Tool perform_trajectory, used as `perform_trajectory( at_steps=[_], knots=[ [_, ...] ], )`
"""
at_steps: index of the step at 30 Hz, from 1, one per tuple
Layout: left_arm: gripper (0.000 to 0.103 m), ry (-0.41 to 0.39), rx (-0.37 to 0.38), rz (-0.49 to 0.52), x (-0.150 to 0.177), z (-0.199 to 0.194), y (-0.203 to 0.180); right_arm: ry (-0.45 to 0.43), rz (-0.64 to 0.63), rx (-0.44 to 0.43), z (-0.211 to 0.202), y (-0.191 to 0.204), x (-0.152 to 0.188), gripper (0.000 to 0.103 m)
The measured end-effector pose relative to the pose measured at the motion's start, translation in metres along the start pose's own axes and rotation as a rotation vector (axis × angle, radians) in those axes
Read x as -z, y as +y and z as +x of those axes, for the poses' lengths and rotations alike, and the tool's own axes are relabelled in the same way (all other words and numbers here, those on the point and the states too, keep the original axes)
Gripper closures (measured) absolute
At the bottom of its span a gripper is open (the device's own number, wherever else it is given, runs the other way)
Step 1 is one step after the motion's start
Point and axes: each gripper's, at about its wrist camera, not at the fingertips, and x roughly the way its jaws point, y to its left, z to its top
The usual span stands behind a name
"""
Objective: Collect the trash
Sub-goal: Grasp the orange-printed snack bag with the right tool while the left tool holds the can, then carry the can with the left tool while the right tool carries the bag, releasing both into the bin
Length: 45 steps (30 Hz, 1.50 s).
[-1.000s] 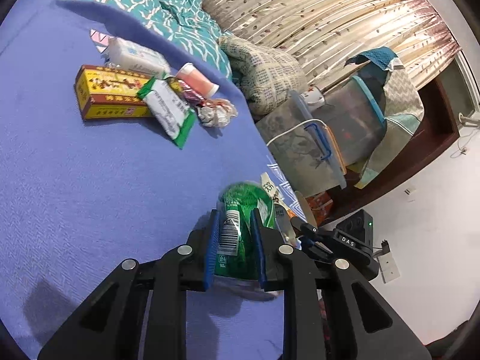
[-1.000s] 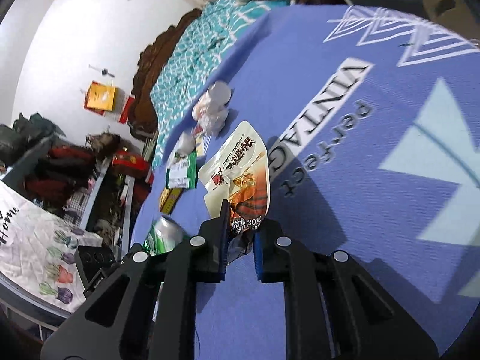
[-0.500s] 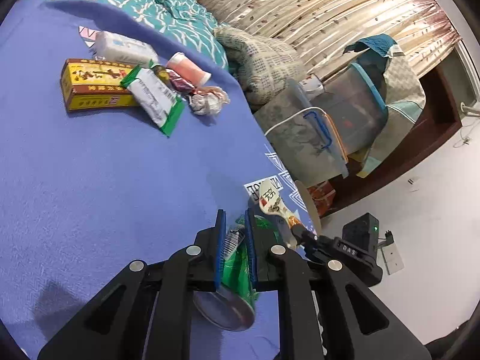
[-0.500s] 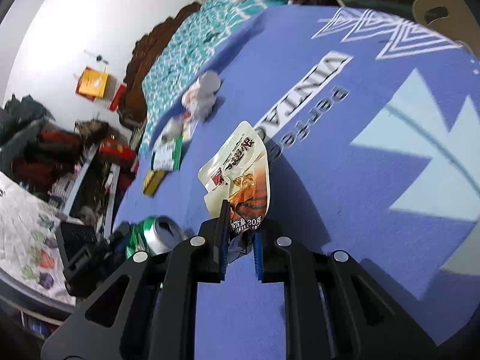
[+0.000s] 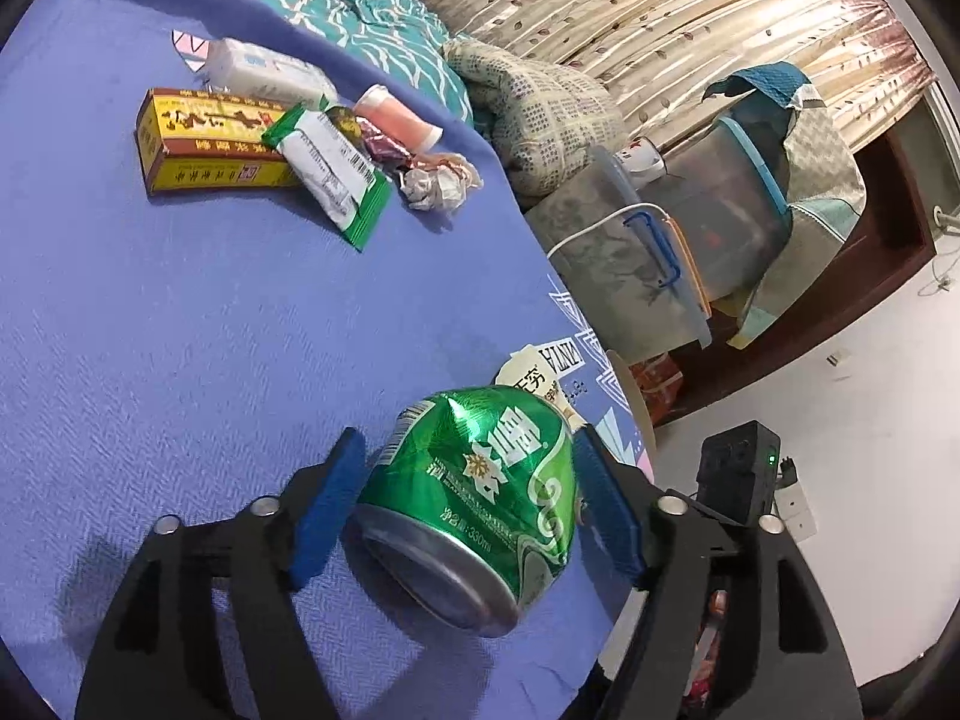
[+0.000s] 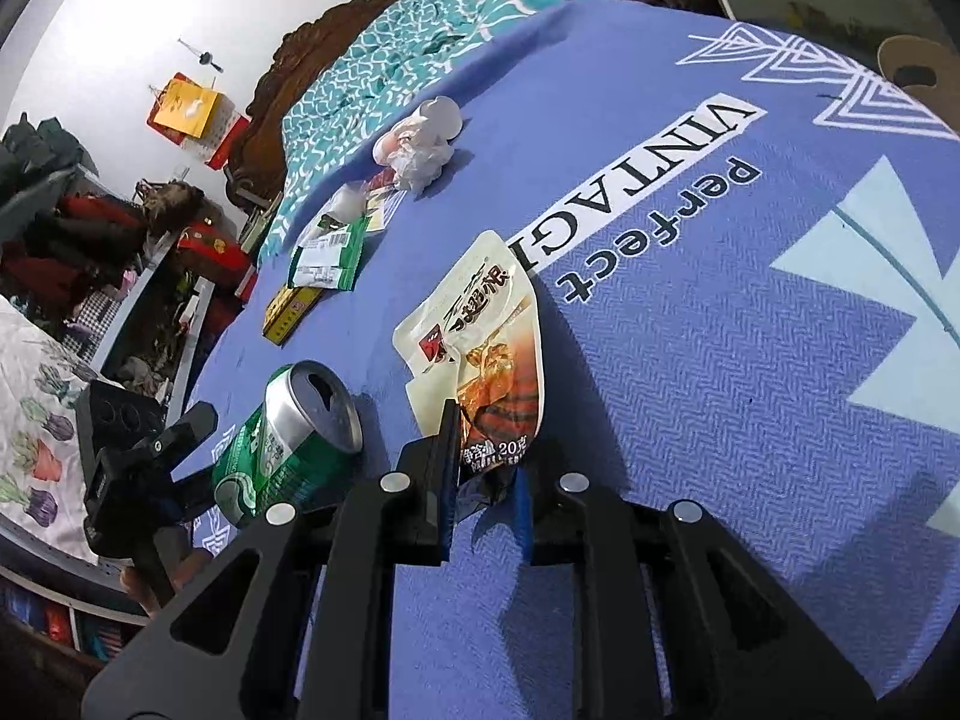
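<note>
Releasing is under way on the left gripper [image 5: 468, 516]: its fingers are spreading, and the dented green can [image 5: 474, 480] lies on its side between them on the blue cloth [image 5: 210, 330], pads apparently clear of it. Being round, the can may roll toward the nearby edge of the cloth. The right gripper [image 6: 483, 480] fingers are easing apart around the lower end of the snack wrapper [image 6: 480, 336]; the limp foil could slip out. Remaining litter, including the yellow box [image 5: 204, 144], lies well apart.
</note>
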Motion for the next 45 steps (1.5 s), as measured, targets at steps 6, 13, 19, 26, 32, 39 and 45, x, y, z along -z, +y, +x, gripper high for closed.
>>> perform_trajectory(
  at_steps=[6, 13, 19, 26, 32, 39, 45],
  knots=[
    [0.025, 0.014, 0.006, 0.001, 0.001, 0.004, 0.0, 0.002, 0.007, -0.011, -0.002, -0.005, -0.001, 0.084],
    [0.023, 0.03, 0.012, 0.013, 0.0, 0.012, -0.006, 0.01, 0.007, -0.015, 0.001, -0.005, 0.002, 0.082],
    [0.023, 0.038, 0.015, 0.022, 0.001, 0.015, -0.009, 0.018, 0.013, -0.018, 0.001, -0.008, -0.001, 0.077],
    [0.024, 0.043, 0.018, 0.037, 0.003, 0.017, -0.011, -0.018, -0.047, -0.009, -0.007, 0.005, -0.002, 0.047],
    [0.025, 0.049, 0.023, 0.048, 0.006, 0.018, -0.013, -0.005, -0.066, -0.003, -0.003, 0.01, -0.004, 0.047],
    [0.057, 0.078, 0.031, 0.059, 0.013, 0.022, -0.015, 0.047, -0.102, 0.002, 0.015, 0.014, 0.003, 0.075],
    [0.062, 0.071, 0.02, 0.113, 0.014, 0.023, -0.026, -0.001, -0.104, -0.008, 0.001, 0.02, 0.001, 0.078]
  ],
)
